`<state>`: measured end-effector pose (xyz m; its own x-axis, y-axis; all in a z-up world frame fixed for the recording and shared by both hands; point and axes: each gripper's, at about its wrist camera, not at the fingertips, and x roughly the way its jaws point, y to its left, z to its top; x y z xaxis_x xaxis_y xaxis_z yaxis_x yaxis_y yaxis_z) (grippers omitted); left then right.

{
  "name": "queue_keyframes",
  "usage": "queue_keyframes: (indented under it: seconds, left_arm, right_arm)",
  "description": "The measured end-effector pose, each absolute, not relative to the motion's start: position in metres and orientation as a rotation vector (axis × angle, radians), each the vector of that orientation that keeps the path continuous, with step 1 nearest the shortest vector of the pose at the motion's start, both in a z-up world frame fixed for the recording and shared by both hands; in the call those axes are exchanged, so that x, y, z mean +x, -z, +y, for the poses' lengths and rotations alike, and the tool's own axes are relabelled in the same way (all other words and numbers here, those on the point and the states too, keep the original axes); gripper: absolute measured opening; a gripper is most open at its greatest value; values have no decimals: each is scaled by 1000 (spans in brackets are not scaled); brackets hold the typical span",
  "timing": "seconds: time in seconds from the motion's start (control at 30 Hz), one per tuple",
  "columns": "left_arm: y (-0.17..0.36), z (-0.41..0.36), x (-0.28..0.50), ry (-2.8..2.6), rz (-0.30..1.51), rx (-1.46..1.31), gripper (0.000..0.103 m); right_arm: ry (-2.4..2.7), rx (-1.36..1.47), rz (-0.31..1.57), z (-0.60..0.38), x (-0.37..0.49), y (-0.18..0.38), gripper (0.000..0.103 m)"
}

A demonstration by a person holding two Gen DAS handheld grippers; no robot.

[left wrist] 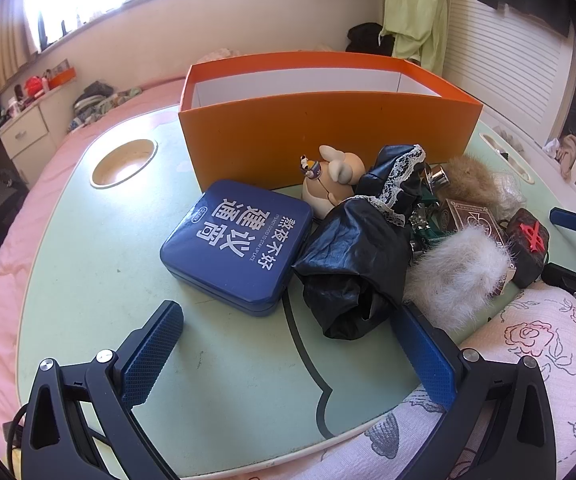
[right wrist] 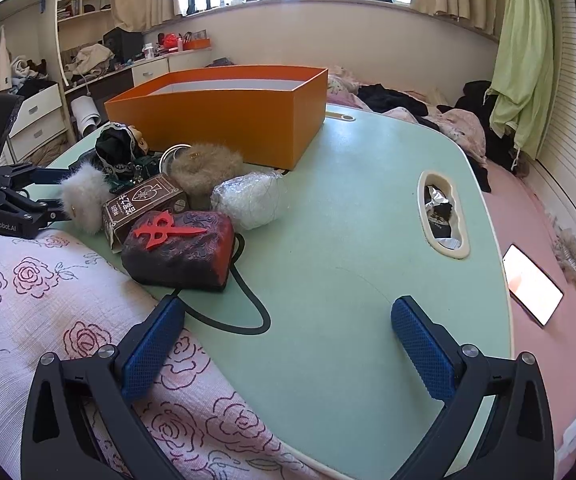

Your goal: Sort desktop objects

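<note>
Both grippers (left wrist: 288, 356) (right wrist: 288, 344) gape over bare table (right wrist: 348, 240) near its edge.

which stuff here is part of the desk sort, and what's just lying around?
Job: orange box; blue tin; black bag; dog figurine; white fur puff; brown fur puff; card box; red-and-black case.

Lying about: phone; clothes on bed; green curtain.
</note>
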<state>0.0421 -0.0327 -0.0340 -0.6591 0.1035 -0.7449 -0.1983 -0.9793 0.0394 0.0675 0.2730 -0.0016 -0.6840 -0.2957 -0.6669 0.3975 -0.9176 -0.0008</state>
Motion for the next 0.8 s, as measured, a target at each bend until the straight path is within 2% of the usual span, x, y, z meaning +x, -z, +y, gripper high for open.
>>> queue_keyframes:
  seconds: [0.8]
  left_arm:
    - [35,-32,44,-2715,180,-1203,103]
  right_arm:
    - [2600,1017,172,272,64,2,103]
